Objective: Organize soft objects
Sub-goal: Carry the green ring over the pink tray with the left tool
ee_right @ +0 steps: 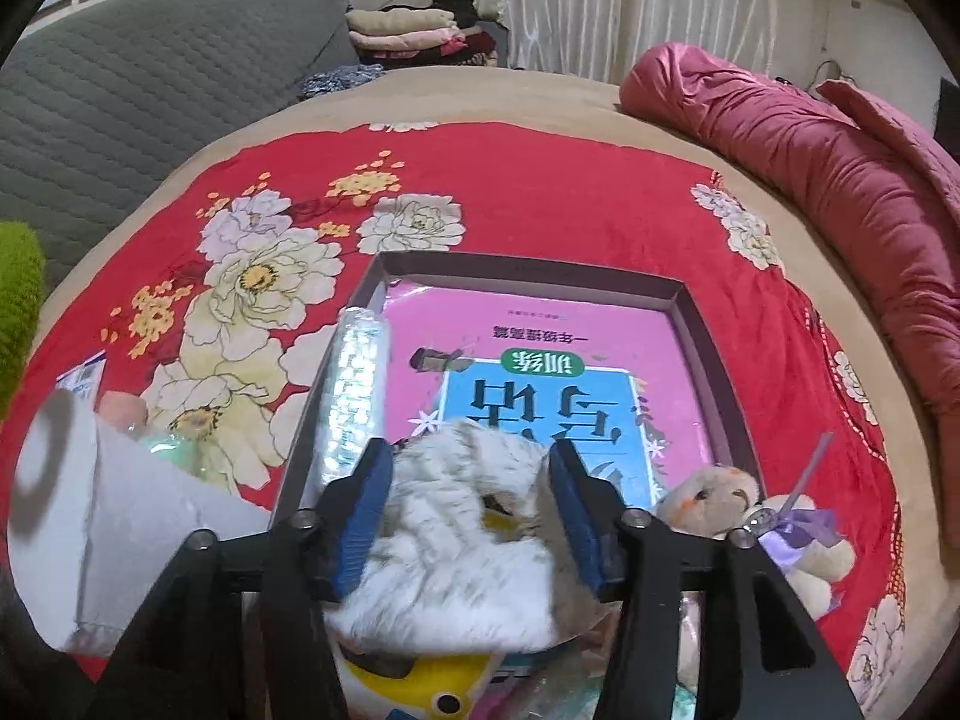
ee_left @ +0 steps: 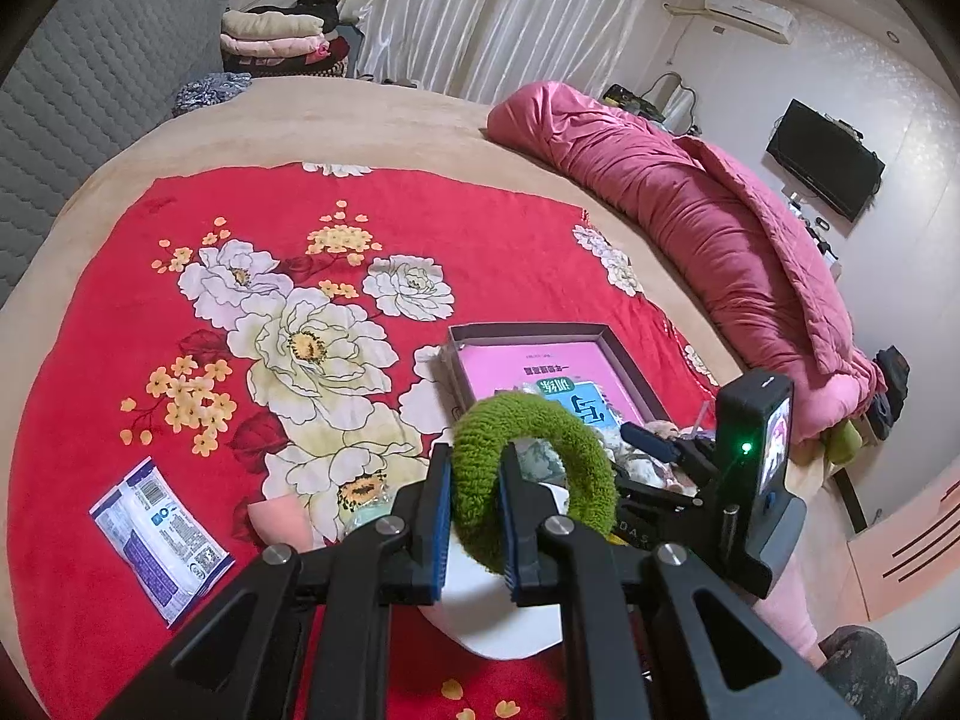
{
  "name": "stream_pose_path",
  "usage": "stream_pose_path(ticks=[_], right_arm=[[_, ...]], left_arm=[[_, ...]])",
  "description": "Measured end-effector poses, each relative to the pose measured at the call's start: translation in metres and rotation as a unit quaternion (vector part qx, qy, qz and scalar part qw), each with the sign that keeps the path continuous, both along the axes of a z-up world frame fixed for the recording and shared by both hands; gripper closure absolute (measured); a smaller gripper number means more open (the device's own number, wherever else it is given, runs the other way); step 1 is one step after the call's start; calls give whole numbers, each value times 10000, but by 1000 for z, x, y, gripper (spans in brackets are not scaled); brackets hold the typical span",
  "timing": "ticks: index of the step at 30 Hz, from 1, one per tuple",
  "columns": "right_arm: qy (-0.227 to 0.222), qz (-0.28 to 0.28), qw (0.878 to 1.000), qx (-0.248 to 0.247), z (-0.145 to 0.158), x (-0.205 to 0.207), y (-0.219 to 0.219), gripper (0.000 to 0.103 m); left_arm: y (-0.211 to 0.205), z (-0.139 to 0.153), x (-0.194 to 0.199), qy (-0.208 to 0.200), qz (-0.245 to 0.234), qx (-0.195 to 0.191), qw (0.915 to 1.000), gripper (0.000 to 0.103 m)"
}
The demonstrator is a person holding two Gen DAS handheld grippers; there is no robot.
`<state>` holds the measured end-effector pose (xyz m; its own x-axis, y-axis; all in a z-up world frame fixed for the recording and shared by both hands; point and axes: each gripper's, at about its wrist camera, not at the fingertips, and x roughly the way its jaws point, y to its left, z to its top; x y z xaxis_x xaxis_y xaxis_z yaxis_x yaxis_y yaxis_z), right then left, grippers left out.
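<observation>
My left gripper [ee_left: 474, 516] is shut on a fuzzy green ring [ee_left: 534, 480] and holds it above a white paper roll [ee_left: 498, 618], near the brown shallow box [ee_left: 624, 354] with a pink book inside. The ring's edge shows at the far left of the right wrist view [ee_right: 18, 300]. My right gripper [ee_right: 471, 504] is closed around a white furry soft toy [ee_right: 462, 540] at the box's [ee_right: 696, 330] near edge. A small beige teddy bear [ee_right: 720, 498] with a purple ribbon lies just right of it.
A red floral blanket [ee_left: 360, 228] covers the bed. A blue-white wipes packet [ee_left: 159, 534] lies at the left. A clear bubble-wrap roll [ee_right: 354, 384] leans on the box's left wall. A rolled pink quilt [ee_left: 720, 228] lies along the right. A yellow toy [ee_right: 420, 684] sits below the right gripper.
</observation>
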<state>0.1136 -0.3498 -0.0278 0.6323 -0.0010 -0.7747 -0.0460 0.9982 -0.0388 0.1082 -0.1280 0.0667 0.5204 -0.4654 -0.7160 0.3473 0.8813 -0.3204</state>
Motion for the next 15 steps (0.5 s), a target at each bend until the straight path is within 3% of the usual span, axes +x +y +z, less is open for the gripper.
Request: stream_pose_path(ticks=[4, 6, 15], right_arm=[[-98, -3, 10000, 18, 8, -5, -3, 42], [-143, -10, 9999, 18, 12, -7, -5, 34], [-602, -140, 9980, -107, 53, -30, -22, 27]], left_arm=[[-2, 0, 2, -1, -23, 6, 10000, 89], [-5, 1, 2, -7, -43, 16, 10000, 89], [-20, 10, 3, -90, -130, 69, 9999, 89]])
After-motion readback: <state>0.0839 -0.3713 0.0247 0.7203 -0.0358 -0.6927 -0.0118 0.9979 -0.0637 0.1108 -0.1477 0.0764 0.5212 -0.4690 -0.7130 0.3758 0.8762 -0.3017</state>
